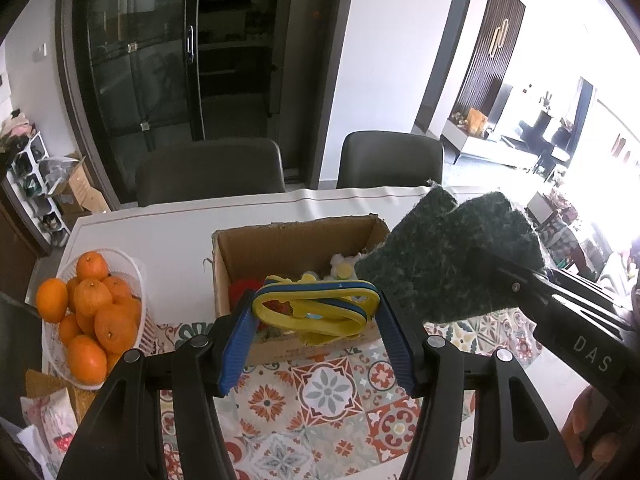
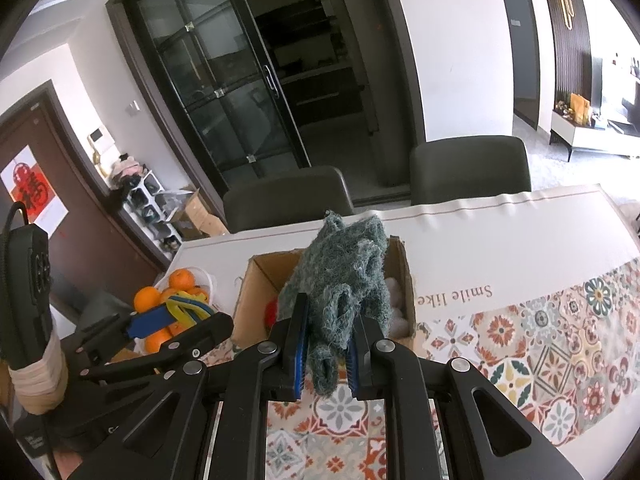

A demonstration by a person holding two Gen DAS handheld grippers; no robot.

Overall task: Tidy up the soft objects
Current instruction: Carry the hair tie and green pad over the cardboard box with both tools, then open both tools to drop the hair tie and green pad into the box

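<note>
My left gripper [image 1: 316, 312] is shut on a yellow and blue soft band [image 1: 316, 306], held above the near wall of an open cardboard box [image 1: 240, 252]. My right gripper [image 2: 330, 320] is shut on a dark green scouring pad [image 2: 344, 272], held above the same box [image 2: 404, 280]. The pad also shows at the right of the left wrist view [image 1: 448, 256]. The left gripper with the band shows at the left of the right wrist view [image 2: 176, 314]. Inside the box lie white fluffy balls [image 2: 394, 304], a red soft item [image 1: 240, 288] and a yellow-white toy [image 1: 342, 266].
A white basket of oranges [image 1: 90, 312] stands left of the box on the table [image 1: 160, 232], which has a patterned cloth [image 1: 320, 392]. Two dark chairs [image 1: 208, 172] stand behind the table. Packets [image 1: 48, 420] lie at the near left.
</note>
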